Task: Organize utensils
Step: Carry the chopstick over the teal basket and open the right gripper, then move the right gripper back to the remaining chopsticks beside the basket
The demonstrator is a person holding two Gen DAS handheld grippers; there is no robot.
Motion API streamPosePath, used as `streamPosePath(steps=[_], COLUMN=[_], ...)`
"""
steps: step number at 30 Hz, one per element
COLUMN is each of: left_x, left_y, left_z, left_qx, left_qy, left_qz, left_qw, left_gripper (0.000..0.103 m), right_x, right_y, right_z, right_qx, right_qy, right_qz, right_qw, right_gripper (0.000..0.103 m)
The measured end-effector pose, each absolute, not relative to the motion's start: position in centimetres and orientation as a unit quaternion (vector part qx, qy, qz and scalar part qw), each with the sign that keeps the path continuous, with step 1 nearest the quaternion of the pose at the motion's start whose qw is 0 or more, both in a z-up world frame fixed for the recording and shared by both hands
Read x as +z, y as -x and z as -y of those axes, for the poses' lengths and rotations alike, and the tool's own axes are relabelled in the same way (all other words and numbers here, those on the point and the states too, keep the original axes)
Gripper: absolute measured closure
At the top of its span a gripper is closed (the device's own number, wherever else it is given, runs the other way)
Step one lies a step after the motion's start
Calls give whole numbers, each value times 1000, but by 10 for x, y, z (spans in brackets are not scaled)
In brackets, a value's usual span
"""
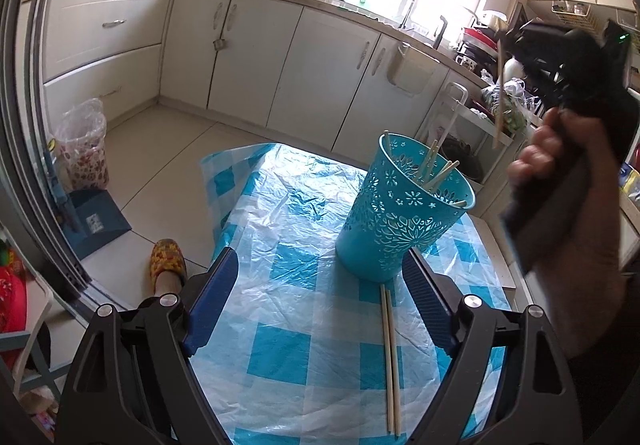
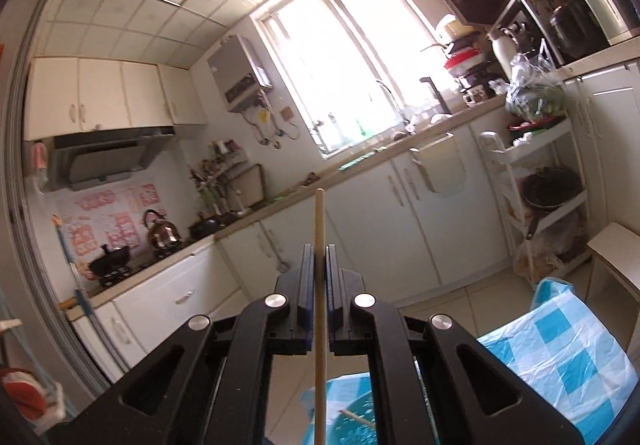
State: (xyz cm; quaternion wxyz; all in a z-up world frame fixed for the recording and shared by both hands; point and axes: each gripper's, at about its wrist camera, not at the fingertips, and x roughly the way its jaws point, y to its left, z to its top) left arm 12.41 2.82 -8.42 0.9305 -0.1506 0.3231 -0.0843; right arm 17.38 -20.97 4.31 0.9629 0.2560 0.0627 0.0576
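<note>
Right wrist: chopstick [image 2: 319,285] bottom cut off.

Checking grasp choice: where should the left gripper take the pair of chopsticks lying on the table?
At mid-length, from above, fingers straddling both sticks. The chopsticks lie flat, side by side, pointing at the holder; the left gripper is open above them.

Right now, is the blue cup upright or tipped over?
Upright. The cup stands on its base on the tablecloth, mouth up, with several chopsticks leaning inside.
</note>
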Motion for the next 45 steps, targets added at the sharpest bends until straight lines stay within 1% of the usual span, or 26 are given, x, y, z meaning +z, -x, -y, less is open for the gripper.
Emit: streamPosePath(steps=[8, 19, 22, 23, 25, 29, 32, 35, 40, 45], left_x=[-94, -92, -88, -86, -84, -77, -75, -76, -76, -73], left_y=[-131, -130, -127, -126, -123, -116, -111, -108, -101, -93], left_z=[-29, -35, -36, -36, -36, -36, -39, -42, -42, -37], left_qx=[-86, -84, -84, -84, -86, -87, -82, -77, -80, -85], left_qy=[161, 173, 174, 174, 176, 170, 169, 172, 171, 160], left_qz=[-334, -333, -328, -327, -325, -318, -316, -317, -322, -322], left_qw=[925, 923, 925, 925, 925, 929, 930, 929, 928, 929], left_gripper=[22, 22, 22, 22, 22, 22, 21, 21, 21, 21], right_x=[20, 3, 5, 6, 10, 21, 16, -13, -92, -130], right_y=[-196, -191, -182, -180, -171, -139, -100, -71, -73, -94], right_z=[202, 184, 184, 185, 187, 196, 197, 189, 179, 177], right_qx=[35, 62, 72, 74, 78, 81, 78, 84, 77, 57], right_qy=[-239, -200, -186, -184, -181, -176, -167, -149, -141, -146], right_qz=[-92, -153, -163, -166, -168, -159, -162, -208, -344, -402], right_qw=[966, 966, 966, 966, 966, 968, 969, 963, 925, 902], right_gripper=[97, 97, 95, 90, 86, 86, 86, 86, 86, 86])
